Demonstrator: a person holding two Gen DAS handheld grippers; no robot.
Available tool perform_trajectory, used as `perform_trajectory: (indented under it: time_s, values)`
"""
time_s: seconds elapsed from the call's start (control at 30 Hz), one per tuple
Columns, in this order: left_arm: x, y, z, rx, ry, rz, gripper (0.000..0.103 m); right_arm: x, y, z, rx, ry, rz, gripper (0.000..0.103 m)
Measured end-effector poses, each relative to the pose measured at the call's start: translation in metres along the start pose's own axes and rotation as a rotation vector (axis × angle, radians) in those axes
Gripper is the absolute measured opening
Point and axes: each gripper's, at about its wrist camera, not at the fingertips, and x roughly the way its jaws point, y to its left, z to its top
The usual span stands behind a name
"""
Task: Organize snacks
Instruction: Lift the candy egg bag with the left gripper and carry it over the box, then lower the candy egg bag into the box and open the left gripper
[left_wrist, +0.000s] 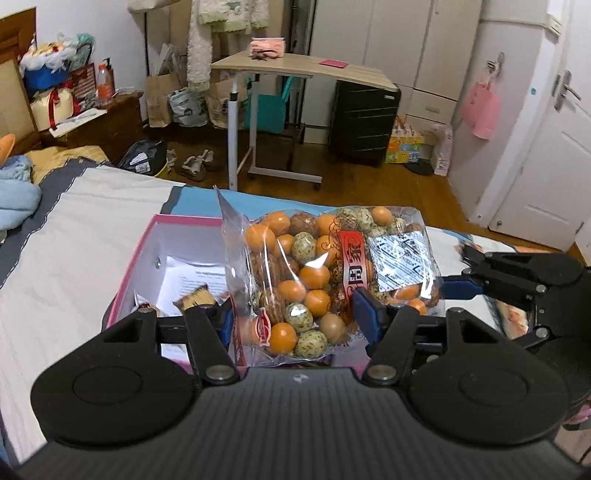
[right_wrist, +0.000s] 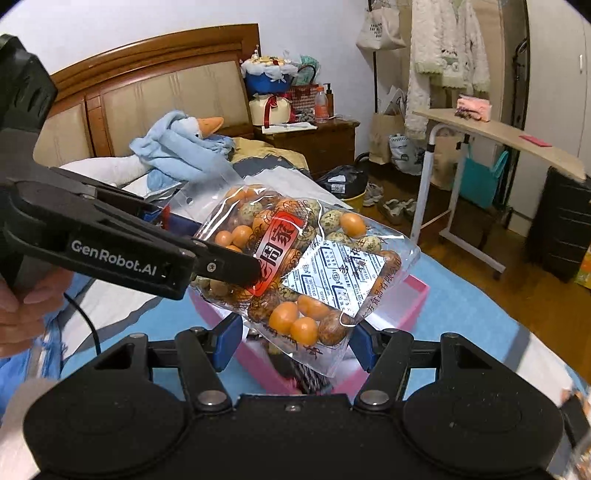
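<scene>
A clear bag of orange, brown and speckled coated nuts (left_wrist: 325, 280) with a red label hangs over an open pink box (left_wrist: 147, 254) on the bed. My left gripper (left_wrist: 295, 314) is shut on the bag's lower part. In the right wrist view the left gripper (right_wrist: 207, 243) comes in from the left and clamps the bag (right_wrist: 303, 266). My right gripper (right_wrist: 295, 343) has its blue pads on either side of the bag's lower corner, wide apart. It also shows in the left wrist view (left_wrist: 465, 280) at the right. The box (right_wrist: 413, 295) holds papers and a small snack packet (left_wrist: 195, 299).
The box sits on a light blue cloth (right_wrist: 461, 306) on the white bed (left_wrist: 74, 258). A blue blanket (right_wrist: 177, 147) and headboard lie at the bed's far end. A rolling desk (left_wrist: 295, 70), a black drawer unit (left_wrist: 362, 118), bags and shoes stand on the wooden floor.
</scene>
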Motion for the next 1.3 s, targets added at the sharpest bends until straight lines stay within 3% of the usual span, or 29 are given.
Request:
perform_trajectory:
  time_s: [0.17,0.3,0.7,0.8,0.87,1.1,1.3]
  values:
    - [0.039,0.034,0.014,0.007,0.009,-0.002,0.059,0.050,-0.001,0.006,-0.012,-0.003,-0.019,0.066]
    - [0.070,0.055,0.020,0.033,0.033,0.033,0.060,0.088,-0.008,0.010,0.060,0.044,0.030,0.064]
    - [0.155,0.094,0.012,-0.022,0.117,0.109,0.063,0.176,-0.021,0.011,0.130,0.213,0.033,0.062]
    - [0.160,0.088,0.011,0.028,0.099,0.203,0.063,0.182,-0.026,0.013,0.173,0.221,0.045,0.063]
    - [0.155,0.084,0.010,0.055,0.053,0.270,0.065,0.174,-0.031,0.012,0.174,0.193,0.037,0.066]
    - [0.107,0.069,0.013,0.046,-0.002,0.200,0.067,0.113,-0.051,0.005,0.139,0.180,0.079,0.067]
    - [0.060,0.031,0.014,0.098,0.013,0.127,0.069,0.030,-0.076,0.005,0.108,0.168,0.079,0.069]
